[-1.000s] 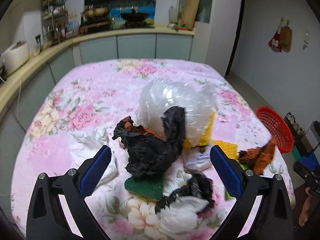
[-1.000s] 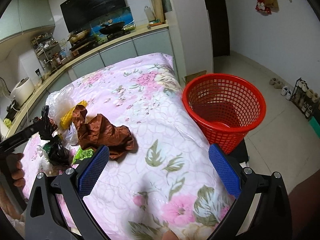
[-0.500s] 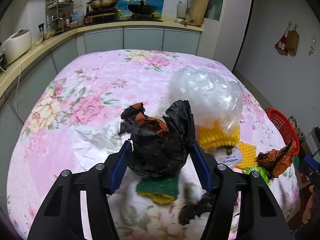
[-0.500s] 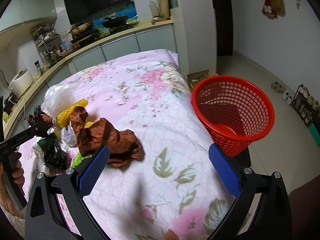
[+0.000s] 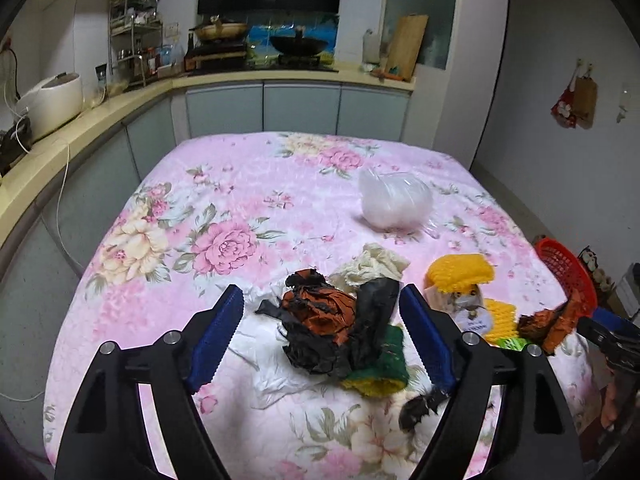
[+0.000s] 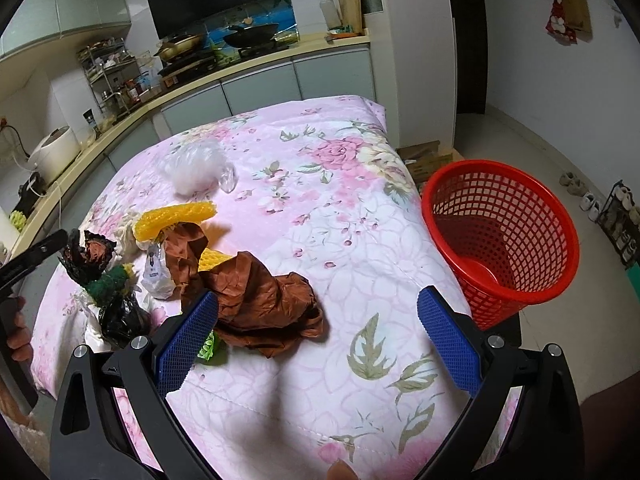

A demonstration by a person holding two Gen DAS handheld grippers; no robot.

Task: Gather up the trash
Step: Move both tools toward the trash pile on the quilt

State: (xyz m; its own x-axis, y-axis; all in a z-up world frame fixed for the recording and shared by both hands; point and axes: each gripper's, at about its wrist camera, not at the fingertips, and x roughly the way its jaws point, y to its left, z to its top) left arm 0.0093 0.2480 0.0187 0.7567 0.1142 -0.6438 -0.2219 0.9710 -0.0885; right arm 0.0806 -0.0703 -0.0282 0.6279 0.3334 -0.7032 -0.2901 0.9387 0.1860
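A crumpled black and orange wrapper [image 5: 332, 328] sits between my left gripper's [image 5: 320, 336] spread fingers, and neither pad touches it. It also shows in the right wrist view [image 6: 90, 258]. It rests on a green and yellow sponge [image 5: 380, 368] on the floral tablecloth [image 5: 224, 208]. My right gripper [image 6: 316, 344] is open and empty, with a crumpled brown paper bag [image 6: 260, 300] by its left finger. A red mesh basket [image 6: 500, 236] stands on the floor to the right of the table.
A clear plastic bag [image 5: 394, 200], yellow foam netting [image 5: 460, 272], a beige rag [image 5: 372, 264], a small white packet [image 6: 158, 272], white tissue [image 5: 264, 356] and a black bag [image 6: 122, 316] lie about. The kitchen counter [image 5: 280, 76] runs behind and to the left.
My left gripper was shut on the black and orange wrapper half a second ago; its jaws now stand apart and the view has pulled back. The right gripper has shifted slightly toward the brown bag.
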